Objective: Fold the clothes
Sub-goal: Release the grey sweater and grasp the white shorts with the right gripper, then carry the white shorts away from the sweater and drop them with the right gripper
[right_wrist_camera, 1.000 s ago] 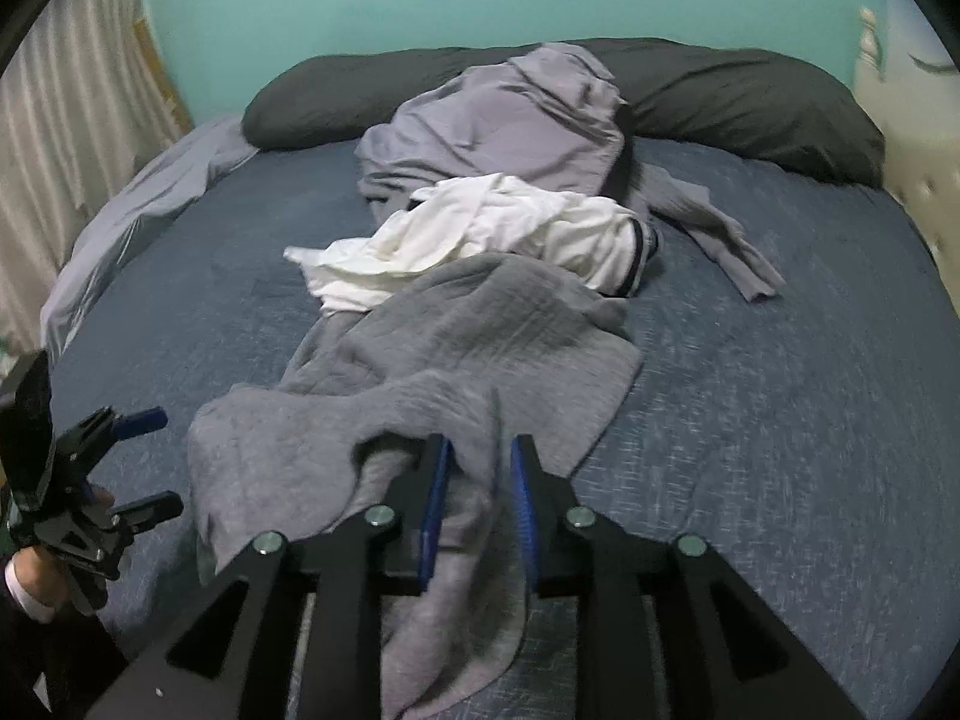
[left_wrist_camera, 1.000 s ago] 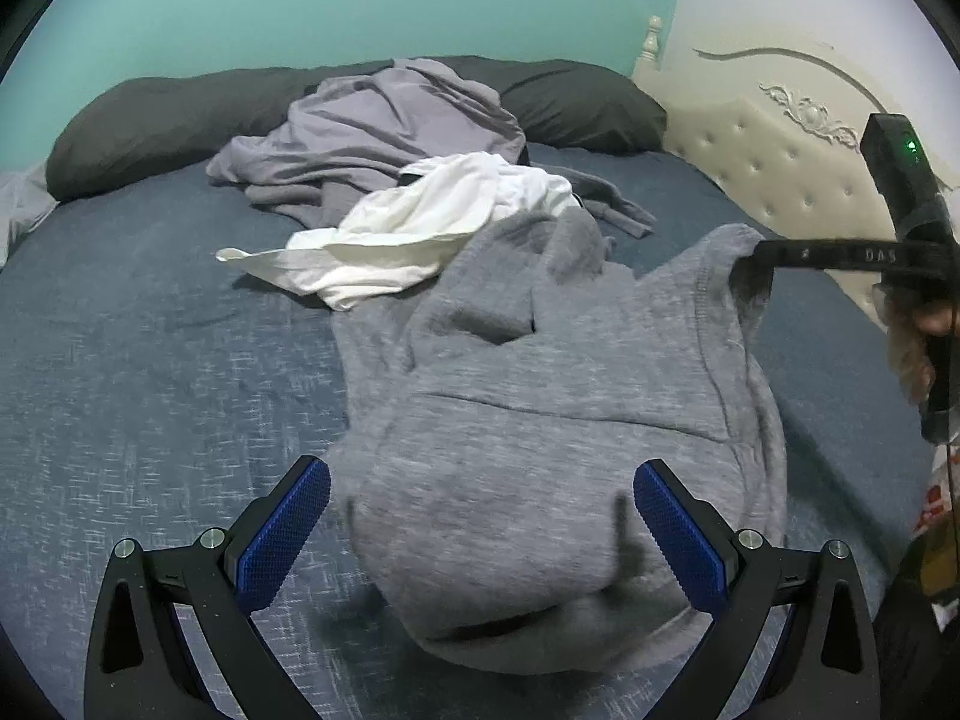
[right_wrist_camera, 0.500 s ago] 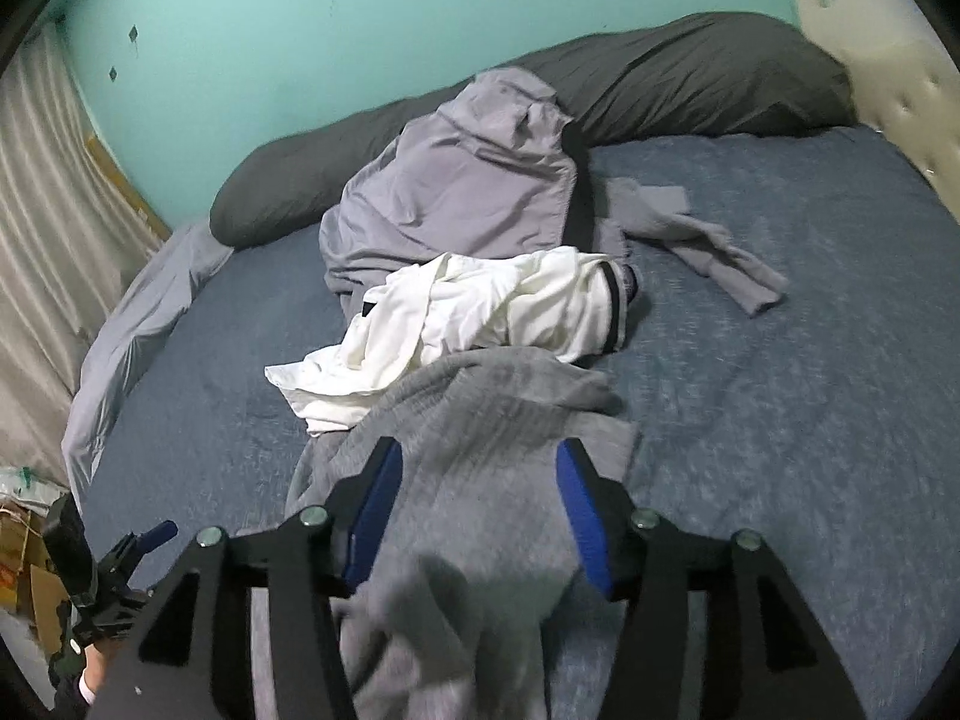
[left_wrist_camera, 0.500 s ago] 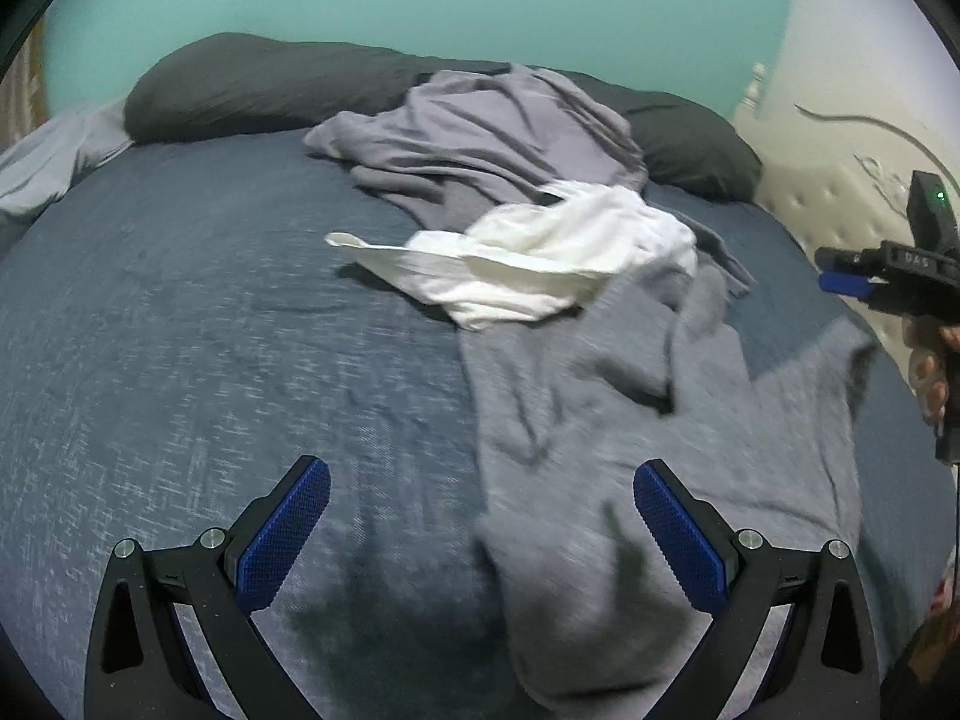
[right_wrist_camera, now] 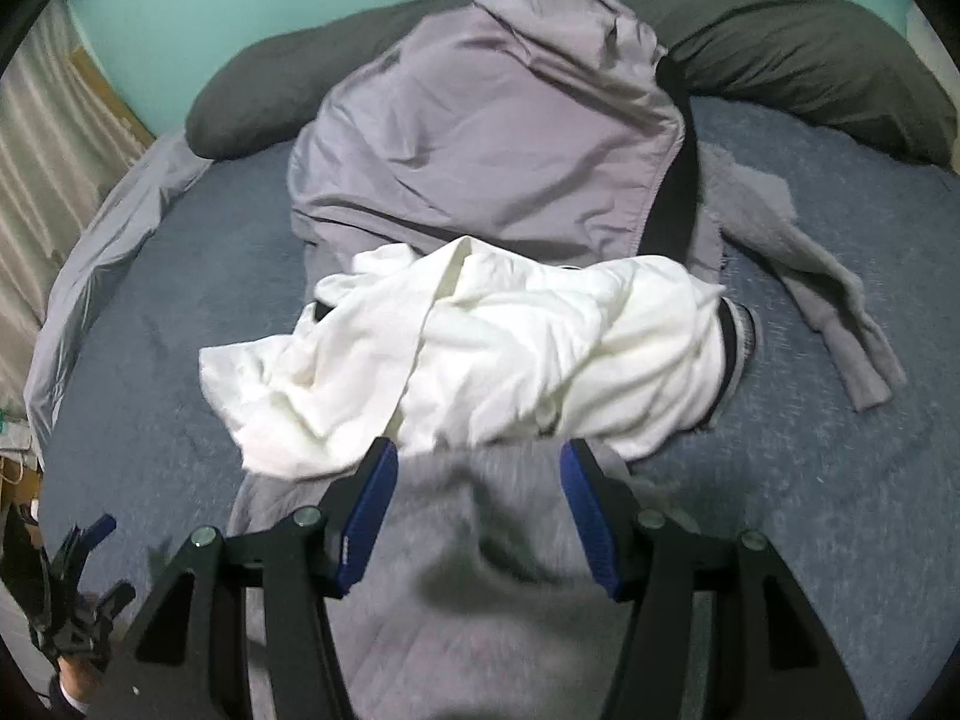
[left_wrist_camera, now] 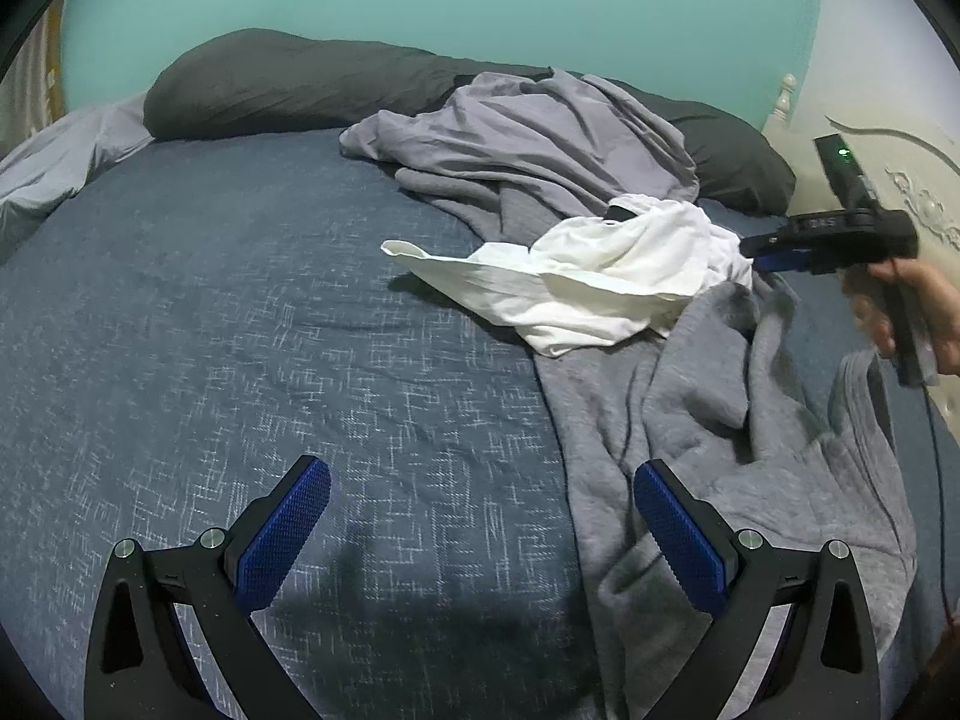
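Observation:
A grey sweatshirt (left_wrist_camera: 690,420) lies crumpled on the blue bed cover (left_wrist_camera: 240,300), its far end under a white garment (left_wrist_camera: 600,288). My left gripper (left_wrist_camera: 480,474) stands wide open over bare cover, its right finger above the sweatshirt's left edge and holding nothing. In the right wrist view, my right gripper (right_wrist_camera: 478,456) is open just above the grey sweatshirt (right_wrist_camera: 480,600), its tips near the edge of the white garment (right_wrist_camera: 480,360), with no cloth pinched. The left wrist view shows the right gripper (left_wrist_camera: 762,252) held by a hand at the right.
A lilac-grey garment (right_wrist_camera: 480,132) is heaped behind the white one, against a long dark pillow (right_wrist_camera: 810,60). A cream tufted headboard (left_wrist_camera: 912,192) stands on the right, and a light grey sheet (right_wrist_camera: 90,252) and curtain (right_wrist_camera: 42,138) on the left. Far left of the bed, the left gripper (right_wrist_camera: 114,558) shows small.
The right gripper opened and let go of the grey sweatshirt, then moved forward to the white garment. The sweatshirt dropped flat. The left gripper slid left, off the sweatshirt onto bare cover.

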`<action>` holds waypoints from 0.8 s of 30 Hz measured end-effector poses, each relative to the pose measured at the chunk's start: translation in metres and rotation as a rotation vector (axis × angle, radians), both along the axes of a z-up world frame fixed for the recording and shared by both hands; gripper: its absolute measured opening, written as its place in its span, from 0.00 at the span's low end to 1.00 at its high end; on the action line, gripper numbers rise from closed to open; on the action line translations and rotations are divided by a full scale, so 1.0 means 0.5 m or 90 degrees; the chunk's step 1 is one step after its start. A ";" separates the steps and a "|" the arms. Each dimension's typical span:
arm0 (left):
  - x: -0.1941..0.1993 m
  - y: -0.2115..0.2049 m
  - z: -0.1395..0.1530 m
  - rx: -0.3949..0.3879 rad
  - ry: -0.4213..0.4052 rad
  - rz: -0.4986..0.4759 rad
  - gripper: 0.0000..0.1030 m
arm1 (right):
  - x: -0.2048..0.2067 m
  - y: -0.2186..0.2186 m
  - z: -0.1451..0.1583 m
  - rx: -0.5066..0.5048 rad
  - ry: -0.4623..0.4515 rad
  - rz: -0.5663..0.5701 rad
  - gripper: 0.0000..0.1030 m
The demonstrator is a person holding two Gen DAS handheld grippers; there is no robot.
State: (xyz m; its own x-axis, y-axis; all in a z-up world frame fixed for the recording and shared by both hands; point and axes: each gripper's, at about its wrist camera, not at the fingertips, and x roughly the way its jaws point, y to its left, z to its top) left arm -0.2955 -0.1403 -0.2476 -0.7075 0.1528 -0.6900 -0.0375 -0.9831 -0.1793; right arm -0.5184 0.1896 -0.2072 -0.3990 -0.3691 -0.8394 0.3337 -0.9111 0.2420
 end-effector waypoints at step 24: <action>-0.005 -0.026 -0.003 0.013 0.001 0.005 1.00 | -0.085 -0.085 -0.079 0.053 0.004 0.003 0.15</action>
State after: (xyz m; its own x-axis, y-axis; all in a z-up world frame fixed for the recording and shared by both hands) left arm -0.2981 -0.1531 -0.2493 -0.7103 0.1609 -0.6852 -0.0295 -0.9795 -0.1995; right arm -0.5609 0.1470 -0.2468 -0.4032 -0.3004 -0.8644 0.3400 -0.9261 0.1633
